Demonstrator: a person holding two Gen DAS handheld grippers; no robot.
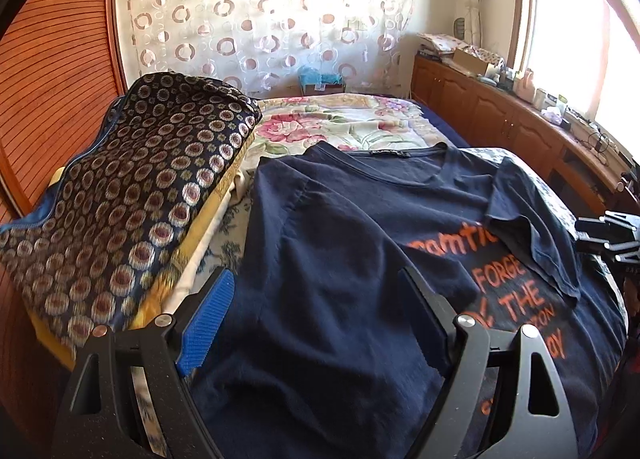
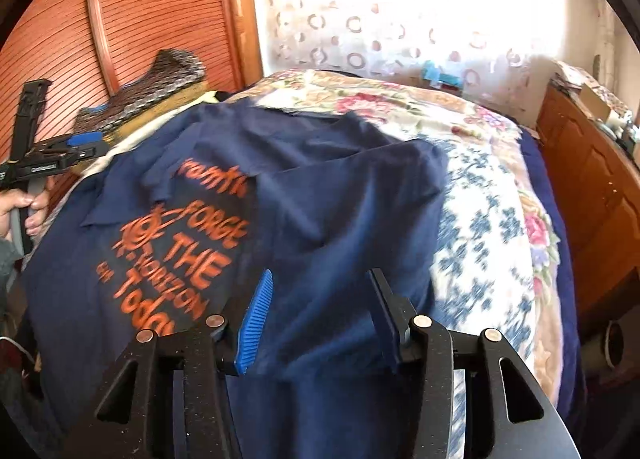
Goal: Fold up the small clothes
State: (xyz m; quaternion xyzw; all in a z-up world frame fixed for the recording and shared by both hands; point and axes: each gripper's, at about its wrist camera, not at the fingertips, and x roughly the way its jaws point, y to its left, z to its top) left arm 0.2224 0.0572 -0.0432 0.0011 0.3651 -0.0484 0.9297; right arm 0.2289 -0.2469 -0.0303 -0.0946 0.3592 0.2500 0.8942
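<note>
On the bed [image 1: 360, 123], a navy tee [image 1: 340, 259] lies spread over a floral cover, orange print facing up ("FORGE THE..." readable, rest partly covered). Both sleeves are folded in over the chest: in the left wrist view one sleeve [image 1: 532, 227] lies across the top of the print, and a long fold runs down the other side of the body. Collar points toward the curtain [image 1: 260, 19] at the far end.

Left gripper [image 1: 316, 315] hangs over the tee w/ fingers spread wide, nothing between them, blue pad [image 1: 208, 319] just past the shirt's edge. In the right wrist view you can see it from the side too, w/ the person's hand [image 2: 24, 207] around the handle.

Right gripper [image 2: 320, 315] is also above the tee, fingers apart about halfway, no cloth pinched btw them afaict; fabric just lies under them. That view is a bit motion-blurred tho.

Beside the tee, toward the slatted wood door [image 1: 52, 79], there's a dark quilt [image 1: 140, 199] w/ a circle pattern, stacked on smth yellow. Other side of the room: wood cabinets [image 1: 500, 115] under the window, top covered in small stuff too tiny to make out.
</note>
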